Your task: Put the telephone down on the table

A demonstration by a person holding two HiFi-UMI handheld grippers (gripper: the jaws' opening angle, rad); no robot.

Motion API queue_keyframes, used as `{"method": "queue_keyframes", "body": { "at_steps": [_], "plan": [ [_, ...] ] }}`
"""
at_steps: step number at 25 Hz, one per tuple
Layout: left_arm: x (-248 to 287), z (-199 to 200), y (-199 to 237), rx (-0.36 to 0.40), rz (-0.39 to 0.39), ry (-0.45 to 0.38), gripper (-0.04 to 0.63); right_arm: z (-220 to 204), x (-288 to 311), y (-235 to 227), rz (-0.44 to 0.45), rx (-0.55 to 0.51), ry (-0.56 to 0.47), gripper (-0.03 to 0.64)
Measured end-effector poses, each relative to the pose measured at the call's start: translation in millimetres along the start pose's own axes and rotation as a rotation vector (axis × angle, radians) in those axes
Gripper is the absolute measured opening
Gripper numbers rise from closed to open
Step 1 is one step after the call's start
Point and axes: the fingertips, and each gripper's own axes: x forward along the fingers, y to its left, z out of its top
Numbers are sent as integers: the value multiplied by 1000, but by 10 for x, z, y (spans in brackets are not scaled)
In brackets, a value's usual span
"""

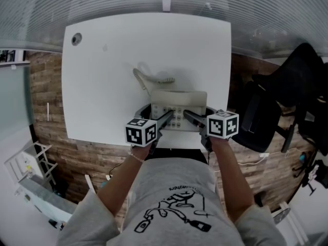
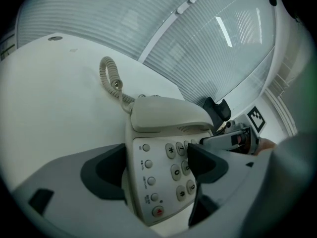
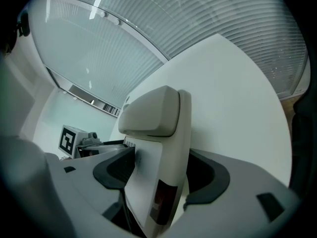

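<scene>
You've got the telephone (image 1: 179,104) seemingly down on the white table (image 1: 102,60), lower centre; left gripper (image 2: 153,167) gapes around it, right gripper (image 3: 158,172) clamps its side, so only releasing remains.

Forearms reach forward, side by side. Left hand (image 1: 139,150) holds left gripper (image 2: 156,152) slanting down. Jaws wide apart: one pad beside phone (image 2: 148,148), other above its face, neither pressing. Right hand (image 1: 218,142) holds right gripper (image 3: 161,152) at like slant. Jaws straddle phone, pads close on both sides; clamping unclear.
</scene>
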Motion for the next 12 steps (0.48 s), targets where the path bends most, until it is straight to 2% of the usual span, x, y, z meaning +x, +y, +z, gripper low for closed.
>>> {"method": "queue_keyframes", "body": {
  "at_steps": [4,12],
  "plan": [
    [11,-31,27,60,56,27,394,-11,12,-31,-34,-17,3,321],
    [20,-21,43,51,55,24,394,-15,11,-75,-51,-16,-2,321]
  ]
}}
